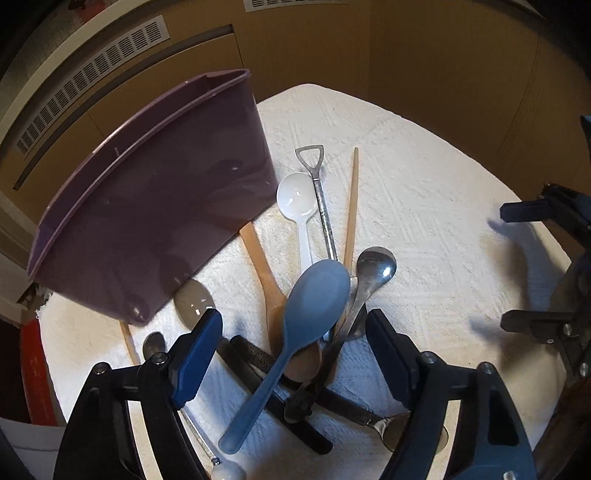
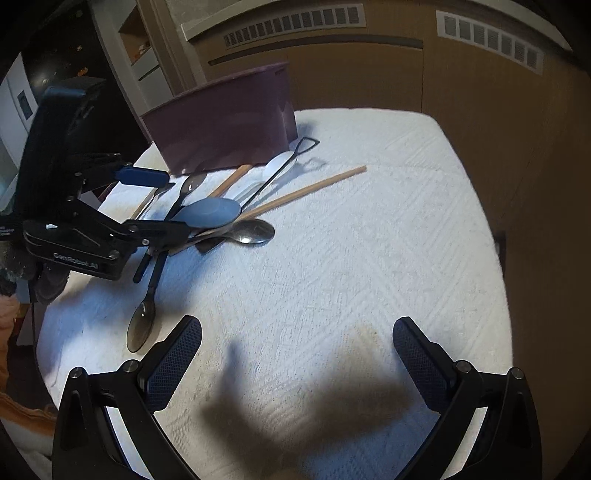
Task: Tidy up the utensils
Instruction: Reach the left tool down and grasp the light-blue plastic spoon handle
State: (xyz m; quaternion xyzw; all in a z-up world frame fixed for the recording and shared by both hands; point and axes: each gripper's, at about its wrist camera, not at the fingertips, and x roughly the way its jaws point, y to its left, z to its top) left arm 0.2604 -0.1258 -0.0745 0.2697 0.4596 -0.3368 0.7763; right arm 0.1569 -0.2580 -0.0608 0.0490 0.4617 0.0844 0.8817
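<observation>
A pile of utensils lies on the white towel (image 1: 443,206). On top rests a light blue spoon (image 1: 314,295) (image 2: 210,212), over a steel spoon (image 1: 373,269), a wooden spoon (image 1: 266,273), a white spoon (image 1: 295,199), a shovel-handled metal utensil (image 1: 321,199), a chopstick (image 1: 352,206) and black-handled pieces (image 1: 258,358). My left gripper (image 1: 295,350) (image 2: 162,201) stands open astride the blue spoon's handle, pads apart from it. A purple bin (image 1: 147,203) (image 2: 221,125) stands behind the pile. My right gripper (image 2: 297,332) hovers open over bare towel, holding nothing.
A smoky translucent spoon (image 2: 142,325) lies near the towel's left front edge. Brown panels with vent grilles (image 2: 295,22) rise behind the table. The towel's right half (image 2: 369,240) carries only shadows.
</observation>
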